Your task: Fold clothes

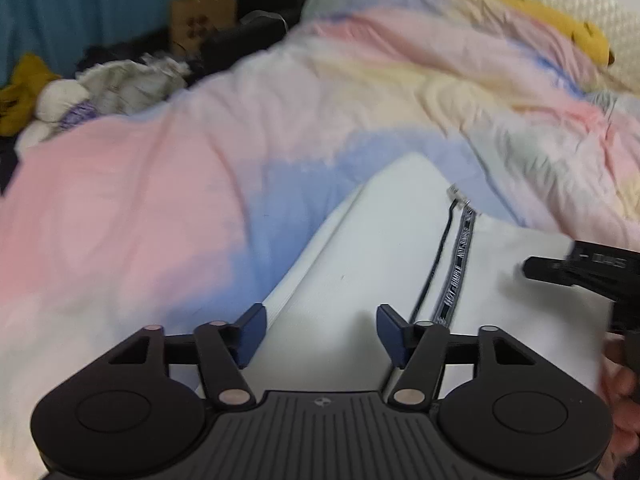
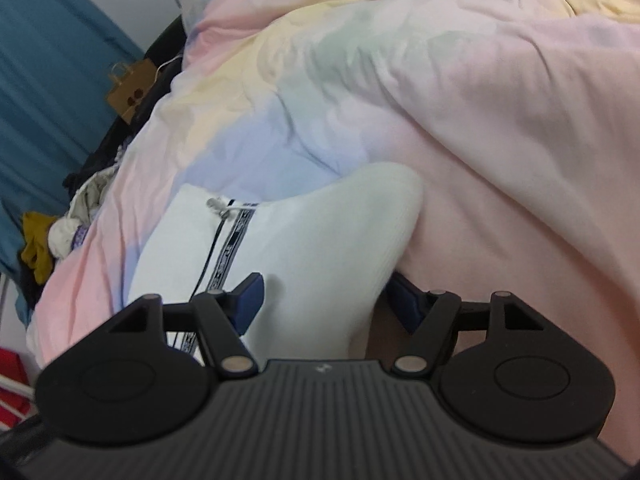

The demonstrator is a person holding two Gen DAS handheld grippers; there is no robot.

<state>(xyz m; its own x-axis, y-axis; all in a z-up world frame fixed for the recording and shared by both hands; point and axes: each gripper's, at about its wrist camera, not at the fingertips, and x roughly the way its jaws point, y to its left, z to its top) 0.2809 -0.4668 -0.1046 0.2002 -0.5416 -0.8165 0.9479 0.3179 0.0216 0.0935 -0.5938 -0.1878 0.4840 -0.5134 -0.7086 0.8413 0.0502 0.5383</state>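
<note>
A white garment (image 1: 360, 264) with a black-and-white lettered strap (image 1: 456, 268) and a thin black cord lies folded on a pastel duvet (image 1: 160, 200). My left gripper (image 1: 320, 334) is open, its jaws straddling the garment's near left edge without closing on it. In the right wrist view the same white garment (image 2: 320, 240) bulges up between the wide-open jaws of my right gripper (image 2: 324, 300). The right gripper also shows at the right edge of the left wrist view (image 1: 580, 272).
The pink, blue and yellow duvet (image 2: 480, 140) covers the bed. A pile of clothes (image 1: 120, 84) and a brown paper bag (image 1: 200, 16) lie beyond the bed's left edge. A mustard cloth (image 1: 560, 28) lies at the far right. A teal curtain (image 2: 48, 100) hangs left.
</note>
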